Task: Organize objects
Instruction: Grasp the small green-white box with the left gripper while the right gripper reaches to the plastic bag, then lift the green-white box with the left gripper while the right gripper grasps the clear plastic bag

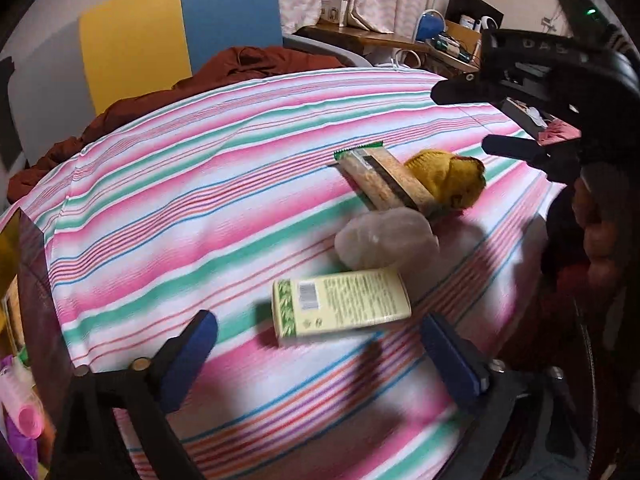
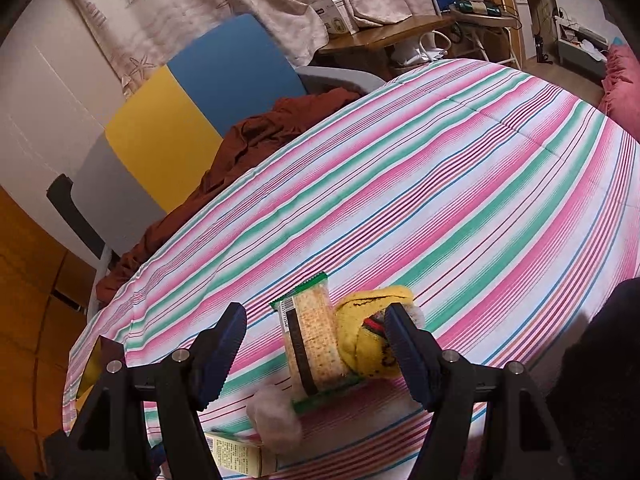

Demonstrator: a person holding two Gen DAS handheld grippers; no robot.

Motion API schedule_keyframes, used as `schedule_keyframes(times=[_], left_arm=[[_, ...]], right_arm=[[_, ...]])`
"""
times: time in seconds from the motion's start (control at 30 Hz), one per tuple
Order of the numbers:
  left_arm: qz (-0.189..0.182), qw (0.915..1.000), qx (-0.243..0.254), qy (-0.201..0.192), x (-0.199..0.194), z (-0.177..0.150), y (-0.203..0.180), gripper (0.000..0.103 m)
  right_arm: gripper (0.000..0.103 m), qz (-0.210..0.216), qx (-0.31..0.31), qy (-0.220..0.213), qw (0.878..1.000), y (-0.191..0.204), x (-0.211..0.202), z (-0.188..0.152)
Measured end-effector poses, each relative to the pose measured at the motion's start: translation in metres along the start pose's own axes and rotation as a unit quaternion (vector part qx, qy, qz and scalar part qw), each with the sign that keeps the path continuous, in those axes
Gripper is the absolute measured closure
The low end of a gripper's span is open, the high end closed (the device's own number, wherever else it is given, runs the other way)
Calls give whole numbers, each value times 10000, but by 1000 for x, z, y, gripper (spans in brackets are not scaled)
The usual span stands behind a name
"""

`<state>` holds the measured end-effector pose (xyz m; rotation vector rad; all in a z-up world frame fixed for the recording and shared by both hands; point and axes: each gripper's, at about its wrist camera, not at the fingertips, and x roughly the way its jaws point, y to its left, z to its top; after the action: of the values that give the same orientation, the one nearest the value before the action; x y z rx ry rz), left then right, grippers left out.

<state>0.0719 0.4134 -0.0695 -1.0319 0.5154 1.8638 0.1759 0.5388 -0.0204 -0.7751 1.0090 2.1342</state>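
A pale green box [image 1: 340, 306] lies on the striped cloth [image 1: 180, 208], just ahead of my left gripper [image 1: 318, 322], whose blue pads stand wide open on either side without touching it. Beyond it sit a whitish fluffy lump [image 1: 386, 240], a cracker packet [image 1: 388, 182] and a yellow knitted thing [image 1: 448, 180]. My right gripper [image 2: 316, 316] is open over the cracker packet [image 2: 312, 344]; its right finger [image 2: 404, 336] is against the yellow knitted thing [image 2: 368, 340], its left finger clear. The lump [image 2: 276, 416] and box [image 2: 236, 456] lie nearer. From the left wrist, the right gripper [image 1: 466, 118] shows at upper right.
A rust-brown cloth [image 2: 248, 140] is heaped at the table's far edge before a blue and yellow chair [image 2: 192, 92]. Pink and purple items [image 1: 24, 412] sit low at the left. A cluttered wooden desk [image 2: 392, 32] stands behind. The cloth's far and right parts [image 2: 500, 180] hold nothing.
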Motion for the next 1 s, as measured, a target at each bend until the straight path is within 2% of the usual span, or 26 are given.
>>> schedule_keyframes(times=[0.23,0.27,0.3,0.47,0.63,0.8,0.9,1.0], left_arm=[[178,9997,-160,34,21,8,3,2],[123,9998,-175,45,22,6,5,7],[47,9997,-222,61,24,3,9,26],[-60,10000,-63,-48,14,-13,23,26],[97,9998,-17,-158,-2,-36,36,26],[193,9995,0,-269,-14,-59,43,27],[197,9992,-34,-341,-15,-64,44,27],[222,9990,-5,-394,-14,-64,43,27]], right_arm=[[30,-17,-6,35,10000,-1,1,-1],[30,-18,-25,42,10000,0,1,-1],[30,-15,-53,57,10000,1,1,-1],[30,12,-149,84,9999,4,1,-1],[30,-10,-82,114,9999,3,2,-1],[30,-112,361,-39,9993,-14,-4,1],[30,-179,552,22,9983,-21,-1,2],[30,-306,457,46,9985,-17,0,2]])
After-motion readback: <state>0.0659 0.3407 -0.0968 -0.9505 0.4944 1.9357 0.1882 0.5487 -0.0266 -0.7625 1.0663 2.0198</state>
